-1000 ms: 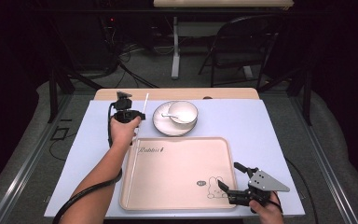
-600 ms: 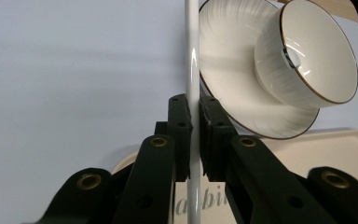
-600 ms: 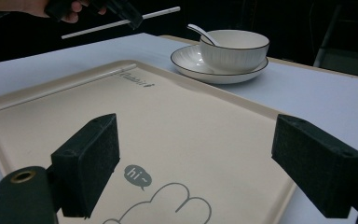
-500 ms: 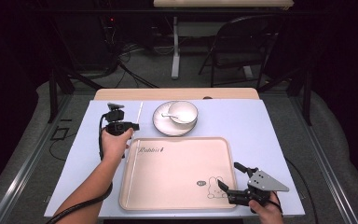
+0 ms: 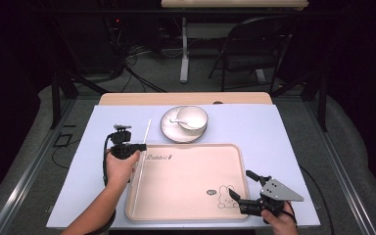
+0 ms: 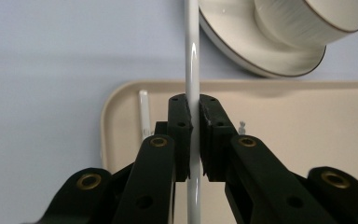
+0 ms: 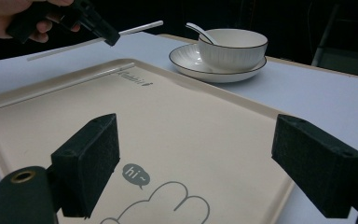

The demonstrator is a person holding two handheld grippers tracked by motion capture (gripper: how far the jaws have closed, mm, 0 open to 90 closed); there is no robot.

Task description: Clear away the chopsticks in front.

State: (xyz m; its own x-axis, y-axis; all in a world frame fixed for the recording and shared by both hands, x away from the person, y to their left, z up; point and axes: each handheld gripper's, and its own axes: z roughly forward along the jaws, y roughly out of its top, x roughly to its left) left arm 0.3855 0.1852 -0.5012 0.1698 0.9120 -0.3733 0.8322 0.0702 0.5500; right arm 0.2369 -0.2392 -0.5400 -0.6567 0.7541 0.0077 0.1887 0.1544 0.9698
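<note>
My left gripper (image 5: 139,146) is shut on a thin white stick (image 5: 149,128) and holds it just above the left rim of the beige tray (image 5: 186,186). In the left gripper view the stick (image 6: 193,65) runs straight up between the closed jaws (image 6: 193,105). A second white stick (image 5: 136,193) lies inside the tray along its left edge, also seen as the second stick (image 7: 51,88) in the right gripper view. My right gripper (image 5: 242,188) stands open over the tray's near right corner, by the rabbit print, with nothing between its pads (image 7: 91,158).
A white bowl (image 5: 193,116) with a spoon (image 5: 178,121) in it sits on a plate (image 5: 169,128) just beyond the tray's far edge. The tray lies on a pale blue mat (image 5: 284,142). A chair and cables stand past the table.
My left gripper has carried the stick toward the person, from beside the bowl down to the tray's left rim. The right gripper has stayed put.
</note>
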